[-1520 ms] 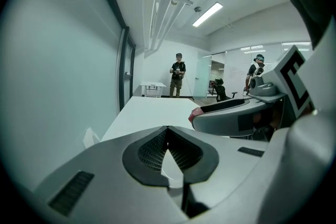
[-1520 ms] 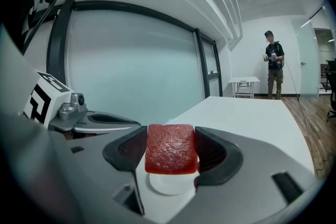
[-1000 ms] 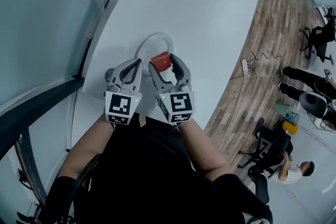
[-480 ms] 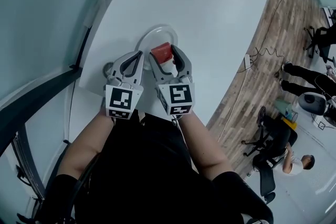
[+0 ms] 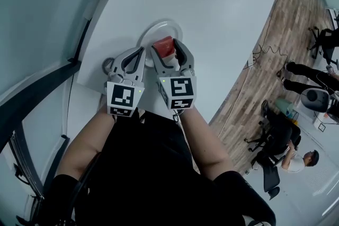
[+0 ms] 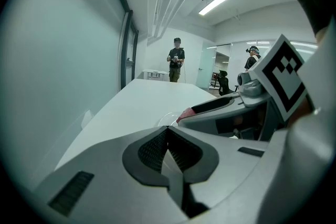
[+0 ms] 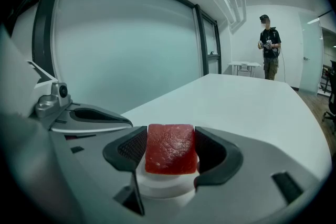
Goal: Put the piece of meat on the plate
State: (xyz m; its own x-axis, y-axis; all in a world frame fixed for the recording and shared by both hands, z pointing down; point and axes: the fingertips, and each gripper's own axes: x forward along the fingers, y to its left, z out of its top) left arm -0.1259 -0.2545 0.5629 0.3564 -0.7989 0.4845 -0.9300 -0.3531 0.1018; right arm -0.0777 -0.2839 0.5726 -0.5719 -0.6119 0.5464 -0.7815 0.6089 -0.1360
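Both grippers are sitting a little farther out over the table (image 5: 212, 2) than a second ago, and the piece of meat (image 5: 164, 46) is now lying deeper over the plate (image 5: 159, 21) instead of at its near rim.

White and bare, the table is running along a frosted glass wall (image 5: 42, 8) with dark frames. To its right a wood-plank floor (image 5: 275, 61) is showing, with a cable lying on it and office chairs farther off. A person (image 5: 304, 159) is sitting near those chairs. In the right gripper view another person (image 7: 269, 52) is standing past the far end of the table. Strip lights (image 6: 215, 2) are glowing on the ceiling.

The right gripper (image 5: 167, 47) is clamping the meat between its two dark ribbed pads (image 7: 131, 149), one pad pressing on each side. In that gripper's own view the meat (image 7: 170, 148) is showing as a squarish red block with a glossy, faintly grained face and rounded top corners. It is hanging over the near half of the plate; whether it is touching the plate cannot be told.

The left gripper (image 5: 139, 52) is resting just beside the right one, at the plate's left edge. Its jaws are pressing together with nothing between them, as the left gripper view (image 6: 168, 152) is showing.
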